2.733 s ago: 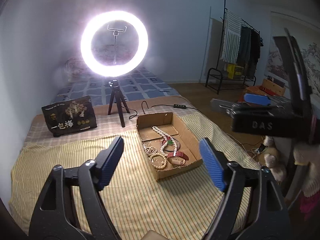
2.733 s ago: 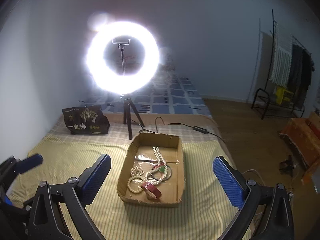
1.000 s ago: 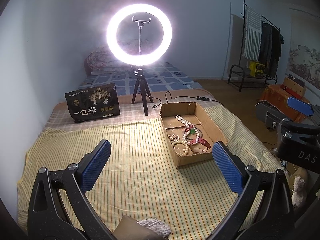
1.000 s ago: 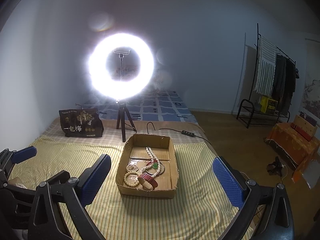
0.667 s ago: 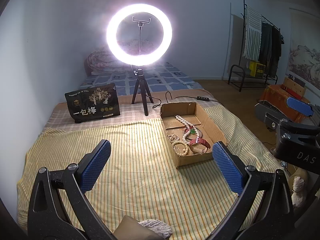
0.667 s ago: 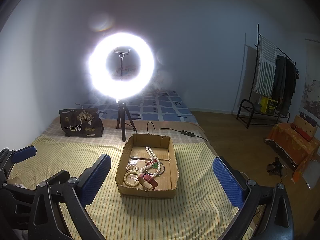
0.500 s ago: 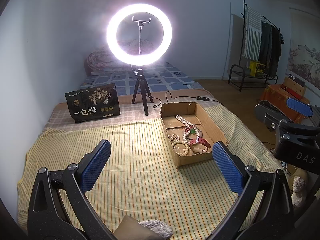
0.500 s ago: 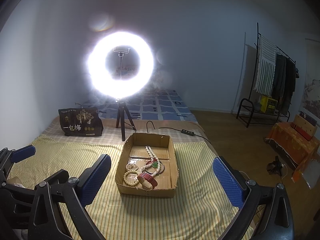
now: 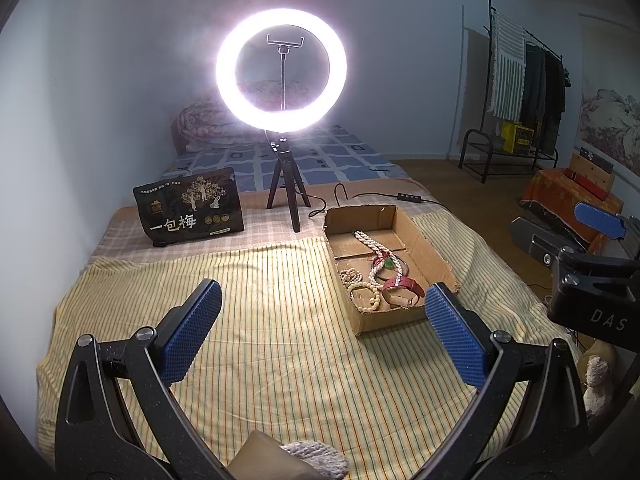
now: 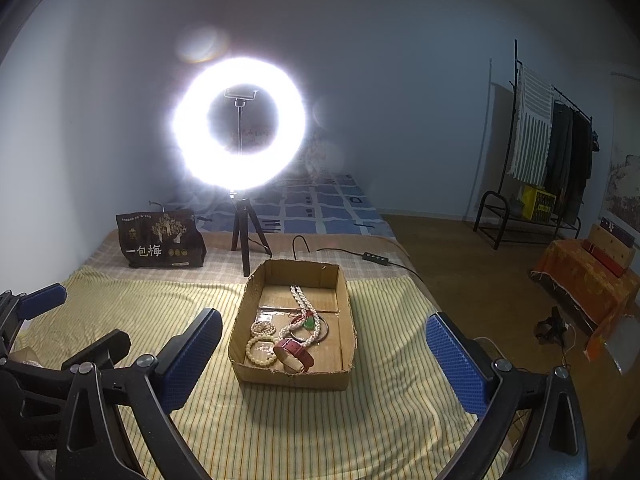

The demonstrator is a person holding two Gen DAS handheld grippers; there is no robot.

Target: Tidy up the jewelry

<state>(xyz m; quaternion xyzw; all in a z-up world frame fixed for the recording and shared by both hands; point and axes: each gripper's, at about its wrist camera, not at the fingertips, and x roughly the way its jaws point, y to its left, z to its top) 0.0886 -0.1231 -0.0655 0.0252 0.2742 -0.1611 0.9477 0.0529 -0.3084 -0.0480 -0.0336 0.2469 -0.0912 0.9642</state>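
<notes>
An open cardboard box [image 9: 430,255] [image 10: 344,296] lies on the yellow striped bedspread. In it are a long white bead necklace [image 9: 370,240] [image 10: 302,300], beaded bracelets [image 9: 362,294] [image 10: 260,346], a green and red pendant [image 10: 309,322] and a red strap [image 9: 404,285] [image 10: 294,350]. My left gripper [image 9: 324,336] is open and empty, held above the bedspread near the box's front left. My right gripper [image 10: 324,360] is open and empty, in front of the box. Each gripper shows at the edge of the other's view.
A lit ring light on a small tripod [image 9: 282,68] [image 10: 240,128] stands behind the box, its cable [image 9: 360,196] beside it. A black snack bag [image 9: 188,212] [image 10: 160,244] stands back left. A clothes rack [image 9: 520,92] and an orange-draped stand [image 10: 580,276] are right, on the floor.
Over the last 2.7 s the left gripper drew back and opened wider, so the box looks farther. In the last second both grippers barely moved.
</notes>
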